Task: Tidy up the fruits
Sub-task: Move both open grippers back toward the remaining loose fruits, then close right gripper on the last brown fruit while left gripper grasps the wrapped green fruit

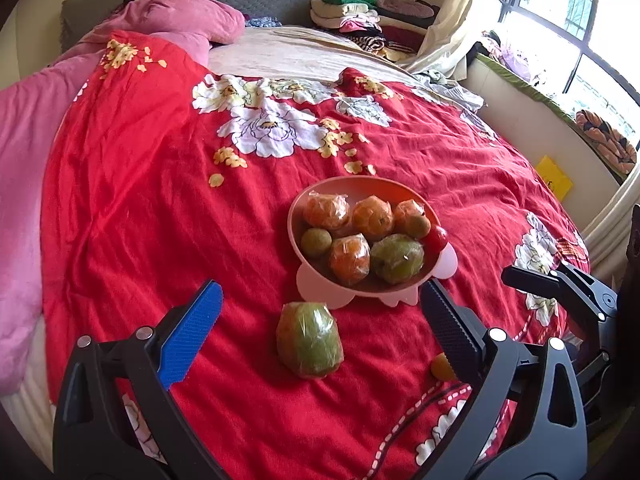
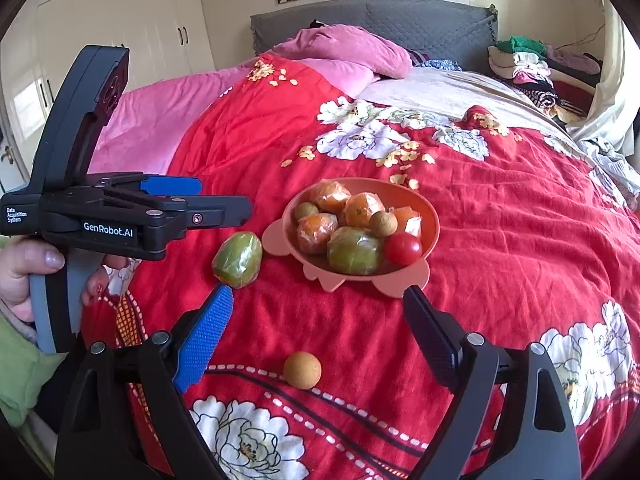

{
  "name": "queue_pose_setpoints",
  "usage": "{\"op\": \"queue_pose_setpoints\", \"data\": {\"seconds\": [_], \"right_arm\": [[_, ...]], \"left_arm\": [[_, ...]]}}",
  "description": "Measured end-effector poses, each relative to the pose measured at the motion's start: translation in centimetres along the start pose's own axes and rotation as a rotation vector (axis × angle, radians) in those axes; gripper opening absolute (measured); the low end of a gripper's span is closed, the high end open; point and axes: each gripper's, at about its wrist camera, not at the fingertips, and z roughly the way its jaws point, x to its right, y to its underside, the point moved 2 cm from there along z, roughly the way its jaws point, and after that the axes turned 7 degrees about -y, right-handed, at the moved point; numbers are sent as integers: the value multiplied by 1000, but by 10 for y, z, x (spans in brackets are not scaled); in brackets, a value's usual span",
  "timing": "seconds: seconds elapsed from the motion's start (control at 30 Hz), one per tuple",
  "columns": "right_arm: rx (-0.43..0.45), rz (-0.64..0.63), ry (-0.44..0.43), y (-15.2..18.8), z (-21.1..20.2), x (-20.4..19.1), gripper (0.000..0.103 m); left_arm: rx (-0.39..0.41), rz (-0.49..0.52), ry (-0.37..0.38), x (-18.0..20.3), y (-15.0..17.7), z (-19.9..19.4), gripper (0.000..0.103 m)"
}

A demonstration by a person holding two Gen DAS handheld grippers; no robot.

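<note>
Both the left gripper (image 1: 320,312) and right gripper (image 2: 320,320) gape, empty. A wrapped green fruit (image 1: 310,340), maybe a mango, lies beside the pink bowl (image 1: 296,220)

Both views are brightly lit by daylight, which is admitted through the window (image 1: 568,20) at the upper right of the left wrist frame, where the panes are blown out to white. Strong fisheye bending is seen toward the edges, with dark vignetted corners. The red bedspread (image 2: 500,240) is rendered saturated and evenly lit, and glare is caught on the fruit's plastic wrapping.
</note>
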Motion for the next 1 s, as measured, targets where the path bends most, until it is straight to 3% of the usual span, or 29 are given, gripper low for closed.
{"op": "queue_pose_setpoints", "data": {"seconds": [0.4,0.47,0.53,0.67,0.73,0.9,1.0], "right_arm": [[-75,17,-25,27,12,-4,85],[-96,24,-25,31,16,-3,78],[-119,28,-32,36,21,-2,63],[-149,36,-68,42,31,-2,48],[-171,34,-80,47,37,-4,34],[-167,41,-78,50,38,-1,24],[-154,46,-86,48,33,0,24]], "left_arm": [[-24,-9,-38,-6,18,-2,93],[-29,-17,-41,-8,21,-2,93],[-39,-18,-45,-10,25,0,93],[-63,-19,-46,-10,32,7,93],[-70,-25,-45,-9,34,10,93],[-87,-30,-28,-5,37,23,93],[-110,-40,-8,-4,37,33,74]]}}
